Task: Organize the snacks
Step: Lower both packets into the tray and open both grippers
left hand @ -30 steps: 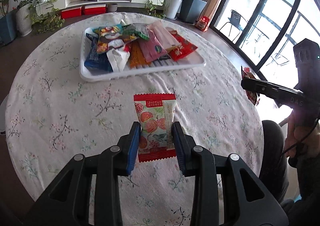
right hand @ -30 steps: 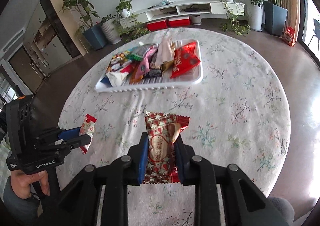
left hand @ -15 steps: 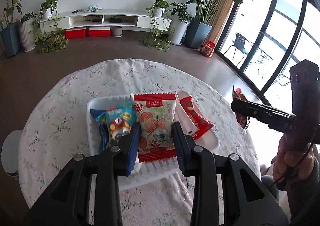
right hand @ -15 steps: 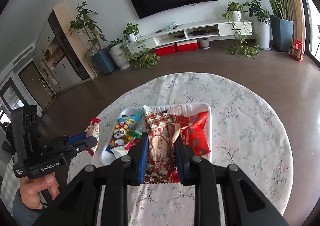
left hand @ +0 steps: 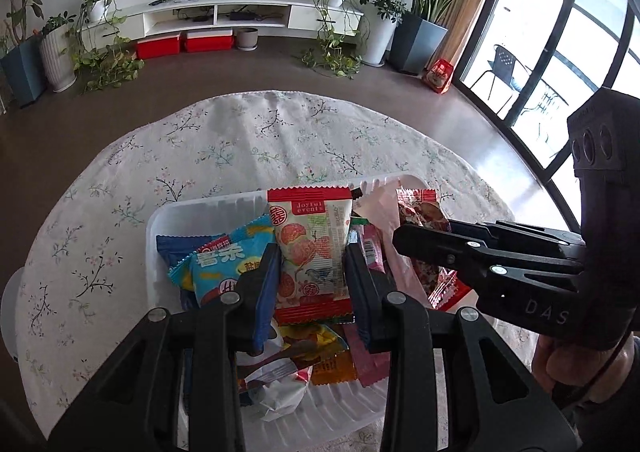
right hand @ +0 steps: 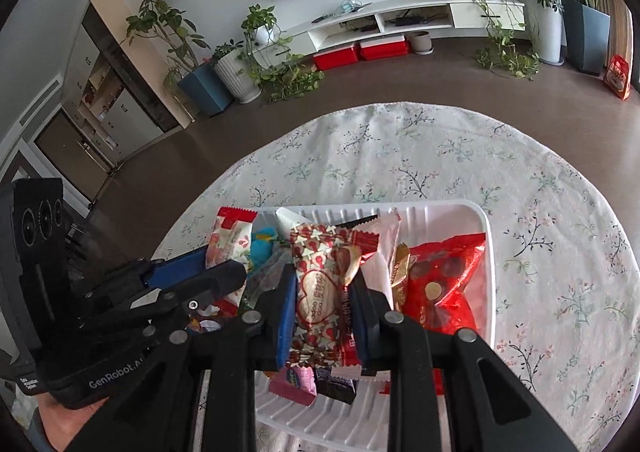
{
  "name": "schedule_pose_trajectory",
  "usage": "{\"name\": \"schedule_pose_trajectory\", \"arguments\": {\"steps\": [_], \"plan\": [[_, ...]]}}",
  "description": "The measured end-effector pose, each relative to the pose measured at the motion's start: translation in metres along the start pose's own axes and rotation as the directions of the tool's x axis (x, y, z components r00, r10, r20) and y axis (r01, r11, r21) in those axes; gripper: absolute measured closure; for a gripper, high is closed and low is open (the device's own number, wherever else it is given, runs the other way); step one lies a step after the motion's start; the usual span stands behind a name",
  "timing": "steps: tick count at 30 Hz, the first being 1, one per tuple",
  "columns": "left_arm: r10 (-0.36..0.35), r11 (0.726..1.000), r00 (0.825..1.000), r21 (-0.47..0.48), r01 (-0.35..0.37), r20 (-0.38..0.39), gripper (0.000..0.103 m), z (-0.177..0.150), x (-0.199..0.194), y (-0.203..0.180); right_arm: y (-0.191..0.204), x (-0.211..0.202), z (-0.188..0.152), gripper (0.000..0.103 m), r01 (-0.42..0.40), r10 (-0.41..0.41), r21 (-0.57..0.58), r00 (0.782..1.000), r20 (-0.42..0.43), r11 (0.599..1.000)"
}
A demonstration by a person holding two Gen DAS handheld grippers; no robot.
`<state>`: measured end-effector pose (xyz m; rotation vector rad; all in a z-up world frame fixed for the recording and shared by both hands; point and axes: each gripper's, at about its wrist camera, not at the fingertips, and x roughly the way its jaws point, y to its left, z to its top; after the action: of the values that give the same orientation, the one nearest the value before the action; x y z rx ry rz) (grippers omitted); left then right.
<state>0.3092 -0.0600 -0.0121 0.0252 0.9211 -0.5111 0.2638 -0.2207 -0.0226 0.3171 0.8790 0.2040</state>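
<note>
My left gripper (left hand: 311, 264) is shut on a red-and-cream "Joyful events" packet (left hand: 310, 244), held upright over the white tray (left hand: 208, 208). From the right wrist view that gripper (right hand: 216, 264) and its packet (right hand: 232, 236) hang above the tray's left part. My right gripper (right hand: 325, 292) is shut on a red packet with white hearts (right hand: 324, 284), over the middle of the tray (right hand: 490, 252). In the left wrist view the right gripper (left hand: 404, 236) comes in from the right with its packet (left hand: 424, 212). Several snacks fill the tray, among them a blue packet (left hand: 224, 260) and a red bag (right hand: 444, 276).
The tray rests on a round table with a floral cloth (left hand: 224, 148). A hand (left hand: 568, 364) grips the right tool's handle. Beyond the table are brown floor, potted plants (left hand: 420, 36), a white TV shelf (left hand: 224, 12) and tall windows at right.
Both grippers have carried their packets forward, from above the near part of the table to above the tray. The tray now lies directly beneath the fingers. Both grips are unchanged.
</note>
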Motion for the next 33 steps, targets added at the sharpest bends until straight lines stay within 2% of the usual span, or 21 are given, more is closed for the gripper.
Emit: {"name": "schedule_pose_trajectory", "arguments": {"steps": [7, 13, 18, 20, 25, 31, 33], "plan": [[0.019, 0.999, 1.0, 0.028, -0.019, -0.01, 0.072, -0.007, 0.021, -0.006, -0.005, 0.014, -0.002, 0.075, 0.047, -0.047, -0.014, 0.999, -0.01, 0.999], [-0.002, 1.0, 0.999, 0.012, 0.003, -0.039, 0.069, -0.01, 0.03, -0.004, -0.004, 0.019, -0.003, 0.074, 0.06, -0.06, -0.035, 0.998, -0.006, 0.998], [0.007, 1.0, 0.999, -0.004, -0.007, -0.032, 0.058, -0.009, 0.033, -0.001, -0.006, 0.02, -0.004, 0.073, 0.07, -0.07, -0.048, 0.998, 0.004, 0.996], [0.01, 1.0, 1.0, -0.008, -0.01, -0.029, 0.056, -0.009, 0.032, 0.0, -0.008, 0.018, -0.003, 0.067, 0.087, -0.086, -0.042, 0.996, 0.009, 0.995], [0.016, 1.0, 1.0, -0.005, -0.016, -0.018, 0.048, -0.008, 0.031, -0.002, -0.014, 0.014, -0.002, 0.057, 0.098, -0.097, -0.024, 0.995, 0.014, 0.995], [0.028, 1.0, 1.0, -0.01, -0.028, 0.005, 0.031, -0.009, 0.02, -0.005, -0.017, 0.006, -0.002, 0.054, 0.098, -0.098, -0.015, 0.995, 0.022, 0.995], [0.034, 0.999, 0.999, -0.008, -0.034, 0.015, 0.022, -0.009, 0.014, -0.007, -0.018, 0.0, -0.001, 0.052, 0.1, -0.099, -0.01, 0.995, 0.033, 0.995]]}}
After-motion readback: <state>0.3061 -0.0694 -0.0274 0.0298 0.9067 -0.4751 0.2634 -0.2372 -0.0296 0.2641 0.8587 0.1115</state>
